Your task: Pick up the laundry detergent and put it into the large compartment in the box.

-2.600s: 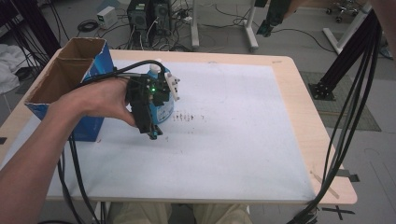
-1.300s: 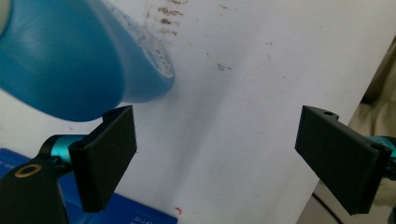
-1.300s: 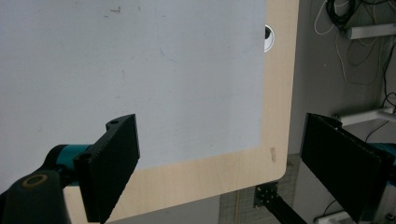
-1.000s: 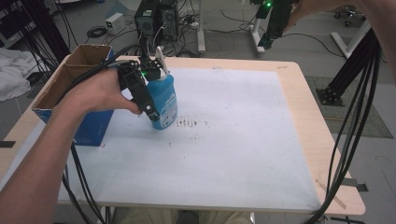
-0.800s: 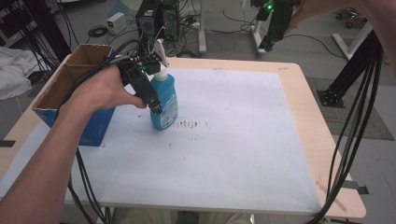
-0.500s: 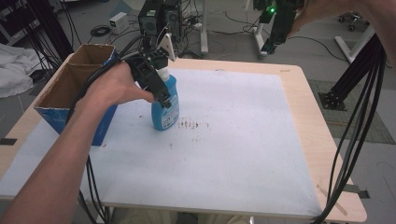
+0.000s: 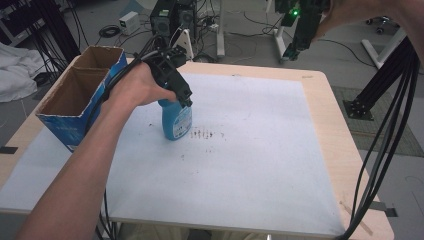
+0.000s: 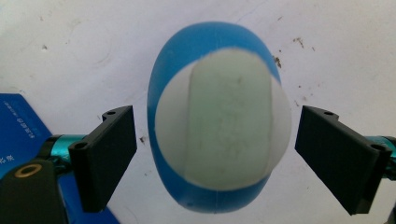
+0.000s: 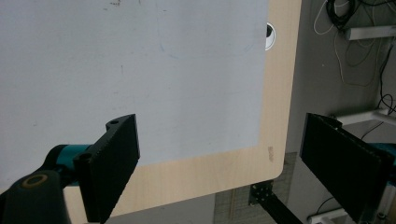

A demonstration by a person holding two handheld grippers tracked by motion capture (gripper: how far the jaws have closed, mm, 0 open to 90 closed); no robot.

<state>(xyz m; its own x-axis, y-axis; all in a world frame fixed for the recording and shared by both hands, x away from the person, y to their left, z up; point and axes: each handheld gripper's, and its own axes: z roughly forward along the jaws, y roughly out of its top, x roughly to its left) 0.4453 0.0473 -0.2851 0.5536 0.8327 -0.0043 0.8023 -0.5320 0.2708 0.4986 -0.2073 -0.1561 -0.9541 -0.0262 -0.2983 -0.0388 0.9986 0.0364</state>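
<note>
High view, blue spray bottle [image 7: 176,120] upright on white table cover [image 7: 250,165], just right of cardboard box [image 7: 80,95], left gripper [image 8: 215,154] above it, jaws spread either side of cap without contact, right gripper [image 7: 298,30] raised beyond far edge, jaws wide apart.

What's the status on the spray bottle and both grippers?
Left gripper open, fingers straddling spray bottle top, not touching. Bottle upright on table. Right gripper open, high. Cardboard box close left.

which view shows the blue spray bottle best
The high view: the blue spray bottle stands upright on the table, label visible, with the left gripper above it. The left gripper view shows its top end-on between open jaws. The right gripper view looks at the table instead.
</note>
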